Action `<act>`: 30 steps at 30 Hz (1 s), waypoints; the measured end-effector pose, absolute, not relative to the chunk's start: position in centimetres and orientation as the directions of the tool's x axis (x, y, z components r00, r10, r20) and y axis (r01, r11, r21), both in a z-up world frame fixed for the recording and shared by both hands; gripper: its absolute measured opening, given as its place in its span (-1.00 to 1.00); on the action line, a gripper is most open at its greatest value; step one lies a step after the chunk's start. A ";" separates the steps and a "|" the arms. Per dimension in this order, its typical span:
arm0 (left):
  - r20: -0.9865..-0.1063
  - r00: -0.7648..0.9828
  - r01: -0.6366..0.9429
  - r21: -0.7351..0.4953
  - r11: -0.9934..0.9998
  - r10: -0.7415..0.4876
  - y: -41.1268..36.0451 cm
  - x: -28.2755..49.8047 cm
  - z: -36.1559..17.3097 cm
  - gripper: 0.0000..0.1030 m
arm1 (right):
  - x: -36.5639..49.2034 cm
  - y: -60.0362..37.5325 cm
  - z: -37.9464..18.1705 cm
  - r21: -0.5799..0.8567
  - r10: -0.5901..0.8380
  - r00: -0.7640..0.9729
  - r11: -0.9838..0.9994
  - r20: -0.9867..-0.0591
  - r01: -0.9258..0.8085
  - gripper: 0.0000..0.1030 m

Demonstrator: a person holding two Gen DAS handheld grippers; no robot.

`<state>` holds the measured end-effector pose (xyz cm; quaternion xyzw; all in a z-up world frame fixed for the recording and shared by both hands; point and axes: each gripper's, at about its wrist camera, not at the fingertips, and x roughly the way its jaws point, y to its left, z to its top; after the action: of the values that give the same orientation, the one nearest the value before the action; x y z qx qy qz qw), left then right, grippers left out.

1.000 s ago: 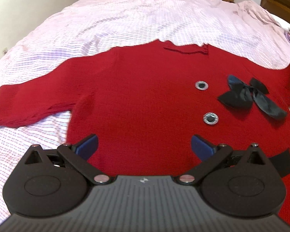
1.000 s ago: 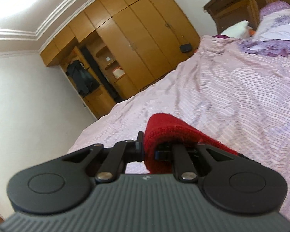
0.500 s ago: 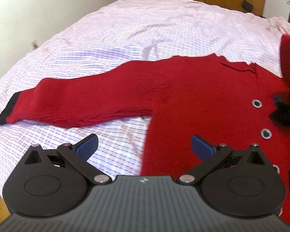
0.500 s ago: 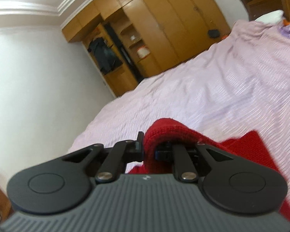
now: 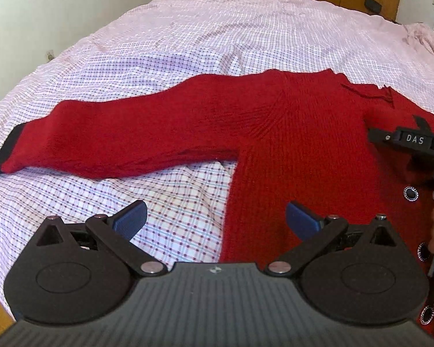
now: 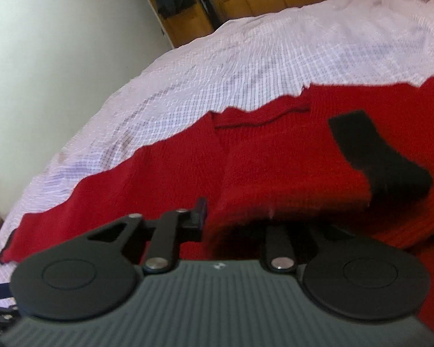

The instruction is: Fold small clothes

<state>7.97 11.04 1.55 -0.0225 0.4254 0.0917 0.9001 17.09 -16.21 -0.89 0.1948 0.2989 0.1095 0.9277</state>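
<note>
Red cardigan (image 5: 303, 150) flat on checked bedsheet (image 5: 188, 43), right sleeve (image 6: 318, 179) folded across chest with black cuff (image 6: 379, 150) up; right gripper (image 6: 237, 217) jaws just been opening, sleeve knit still bunched between them, so likely mid-release. Left gripper (image 5: 214, 217) wide, empty, hovering over body edge by armpit. Next, probably: back right out clear of knit, then pinch left sleeve (image 5: 115, 136) near its cuff and fold across.

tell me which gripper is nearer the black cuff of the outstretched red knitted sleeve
Left. The left gripper hovers open beside the outstretched sleeve, its black cuff further along the bed. The right gripper is over the sweater's buttoned front, beyond the left one.
</note>
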 end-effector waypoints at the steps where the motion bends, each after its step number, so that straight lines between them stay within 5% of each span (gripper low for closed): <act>1: -0.769 0.623 -0.181 0.035 0.983 0.142 10.9 7.9 1.6 1.00 | 16.9 -16.3 -0.8 0.434 0.324 0.797 0.897 -0.509 -0.087 -0.48; 8: -0.758 0.639 -0.157 0.035 0.987 0.128 10.1 7.7 2.3 1.00 | 14.6 -16.9 1.1 0.497 0.361 0.783 0.864 -0.507 -0.077 0.37; 16: -0.737 0.668 -0.102 0.048 0.994 0.104 8.4 7.8 3.9 1.00 | 9.3 -20.5 3.3 0.467 0.330 0.776 0.883 -0.538 -0.052 0.36; 30: -0.709 0.704 0.136 0.089 0.987 -0.033 -1.0 11.3 5.5 1.00 | 7.1 -28.1 3.4 0.335 0.059 0.848 0.931 -0.527 0.143 0.36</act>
<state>11.26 -0.99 5.51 0.0674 0.3820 -0.0457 0.9206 7.12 -28.11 3.41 0.1838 0.2747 -0.0225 0.9435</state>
